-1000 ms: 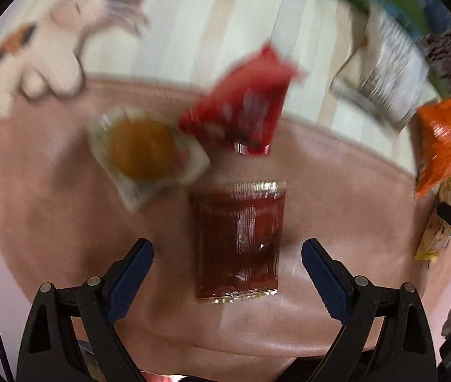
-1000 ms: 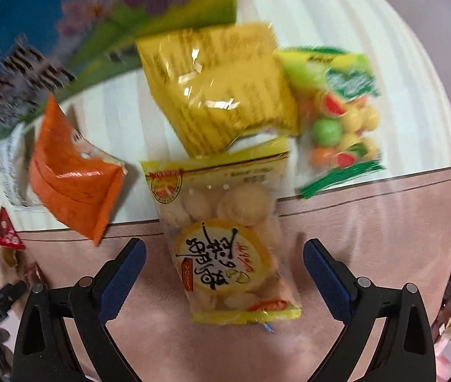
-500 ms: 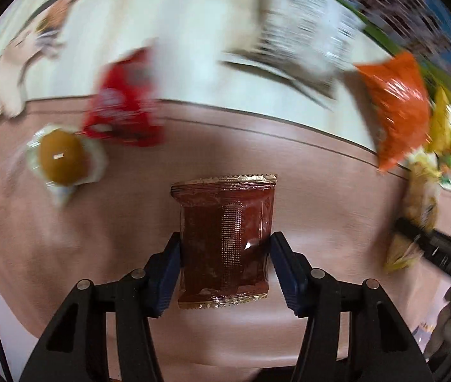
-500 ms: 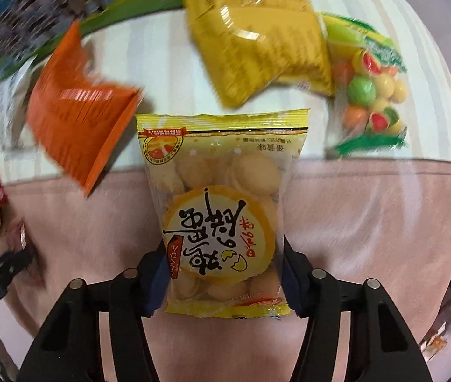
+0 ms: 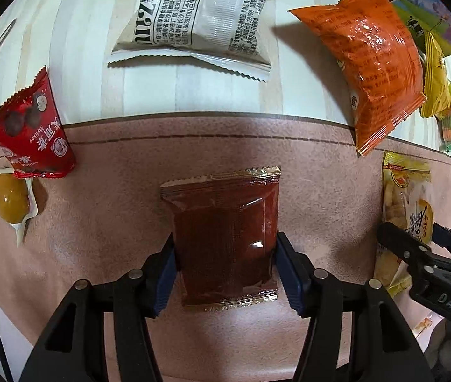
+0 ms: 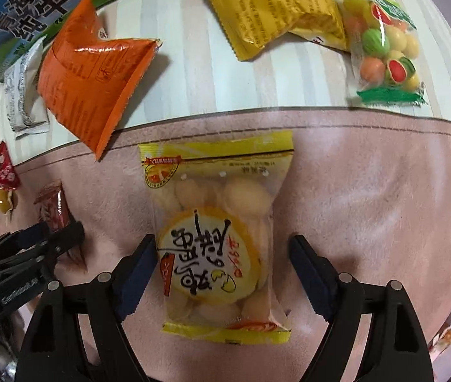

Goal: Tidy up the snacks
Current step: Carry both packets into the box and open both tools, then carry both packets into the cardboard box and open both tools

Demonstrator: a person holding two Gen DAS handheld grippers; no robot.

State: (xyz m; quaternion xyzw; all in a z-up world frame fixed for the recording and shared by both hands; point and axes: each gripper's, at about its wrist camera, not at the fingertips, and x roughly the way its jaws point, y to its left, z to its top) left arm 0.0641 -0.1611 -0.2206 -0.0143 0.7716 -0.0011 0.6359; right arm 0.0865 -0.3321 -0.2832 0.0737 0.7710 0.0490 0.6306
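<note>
My left gripper [image 5: 225,270] is shut on a dark red-brown snack pouch [image 5: 225,235] over the pink mat [image 5: 98,229]. My right gripper [image 6: 222,273] straddles a yellow bag of egg biscuits [image 6: 219,242]; its left pad touches the bag, and its right pad stands a little apart from it. The biscuit bag also shows at the right edge of the left wrist view [image 5: 406,219], with the right gripper's fingers [image 5: 416,251] on it. The left gripper [image 6: 34,242] and its pouch [image 6: 53,210] show at the left of the right wrist view.
On the striped surface beyond the mat lie a white packet [image 5: 200,16], an orange bag [image 5: 378,73], a yellow bag [image 6: 276,6] and a fruit-candy bag [image 6: 384,51]. A red packet [image 5: 31,130] and a small yellow jelly cup [image 5: 10,200] lie at the left.
Both grippers closed in on their bags over the last second. The left one squeezed onto the red-brown pouch. The right one's jaws now stand slightly wider than half a second ago.
</note>
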